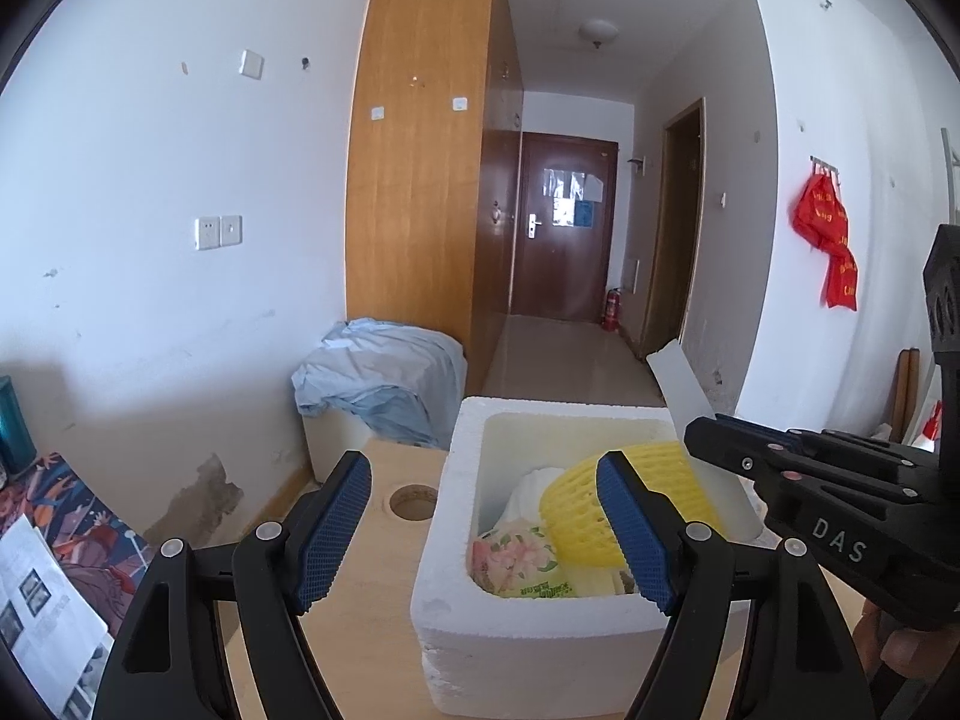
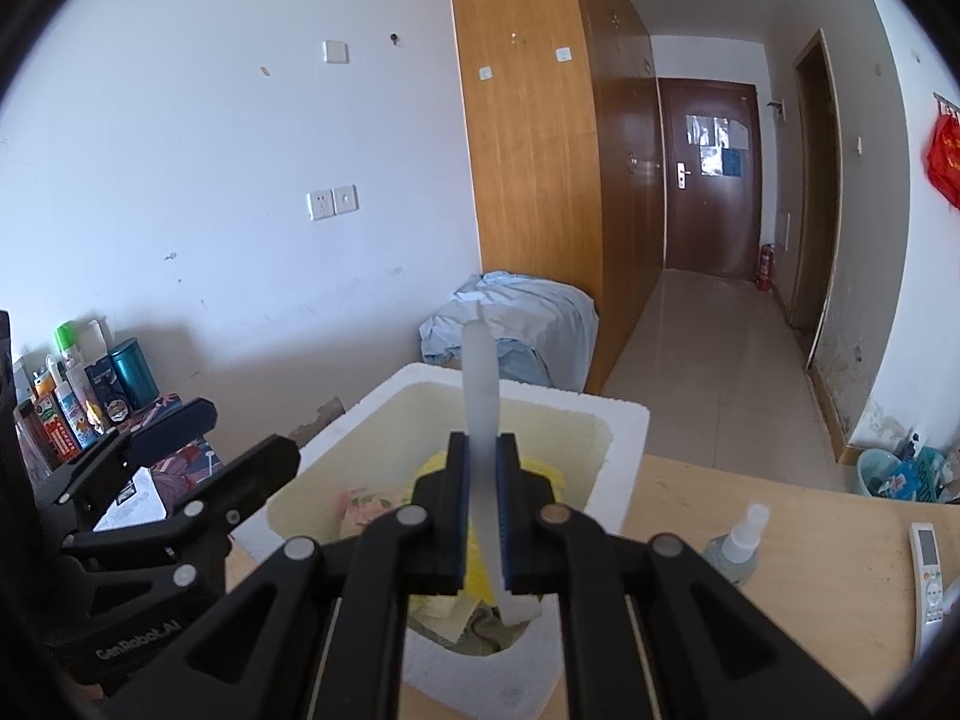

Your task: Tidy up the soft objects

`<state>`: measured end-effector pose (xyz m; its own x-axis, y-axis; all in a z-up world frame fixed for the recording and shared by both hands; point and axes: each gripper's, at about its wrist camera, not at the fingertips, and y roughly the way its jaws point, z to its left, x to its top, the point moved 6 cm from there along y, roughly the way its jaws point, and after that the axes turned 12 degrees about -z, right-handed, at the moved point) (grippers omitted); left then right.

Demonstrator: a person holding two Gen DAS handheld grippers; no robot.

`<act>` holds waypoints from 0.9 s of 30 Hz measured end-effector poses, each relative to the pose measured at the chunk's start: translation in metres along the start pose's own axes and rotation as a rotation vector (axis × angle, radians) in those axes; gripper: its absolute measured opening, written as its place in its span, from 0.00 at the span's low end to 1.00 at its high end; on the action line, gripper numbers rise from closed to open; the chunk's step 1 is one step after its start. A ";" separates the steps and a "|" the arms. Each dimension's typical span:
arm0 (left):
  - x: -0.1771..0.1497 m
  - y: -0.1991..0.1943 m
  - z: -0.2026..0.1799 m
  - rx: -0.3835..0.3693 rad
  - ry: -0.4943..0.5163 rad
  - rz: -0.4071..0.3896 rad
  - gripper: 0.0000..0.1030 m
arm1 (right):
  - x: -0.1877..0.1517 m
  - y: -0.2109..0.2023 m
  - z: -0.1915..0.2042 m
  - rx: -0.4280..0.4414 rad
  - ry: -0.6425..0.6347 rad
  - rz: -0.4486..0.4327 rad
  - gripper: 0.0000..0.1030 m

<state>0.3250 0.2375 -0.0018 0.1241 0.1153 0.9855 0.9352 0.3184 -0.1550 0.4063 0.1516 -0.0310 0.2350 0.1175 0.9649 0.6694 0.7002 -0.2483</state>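
Note:
A white foam box [image 1: 456,480] stands on the wooden table. Inside it lie a yellow foam net [image 1: 576,510], a floral tissue pack [image 1: 516,558] and some white padding. My left gripper [image 1: 483,534] is open just in front of the box's near wall, its blue pads [image 1: 333,531] holding nothing. My right gripper [image 2: 483,516] is shut on the thin white foam lid [image 2: 480,384], which stands on edge over the box [image 2: 624,420]. The yellow net [image 2: 429,471] shows below it. From the left wrist, the lid [image 1: 684,384] rises at the box's right side.
A spray bottle [image 2: 738,546] and a remote [image 2: 927,570] lie on the table right of the box. Bottles and cans [image 2: 78,384] crowd the far left. A cable hole [image 1: 414,501] and printed sheets [image 1: 42,588] sit left of the box. A blue-sheeted bundle [image 1: 384,384] stands behind.

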 end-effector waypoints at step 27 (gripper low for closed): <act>-0.003 -0.005 0.004 0.005 -0.004 0.001 0.76 | 0.003 -0.002 -0.003 -0.031 0.010 -0.022 0.64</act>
<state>0.3189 0.2395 -0.0046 0.1240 0.1193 0.9851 0.9333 0.3232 -0.1567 0.4074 0.1482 -0.0278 0.2266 0.0948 0.9694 0.6957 0.6808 -0.2292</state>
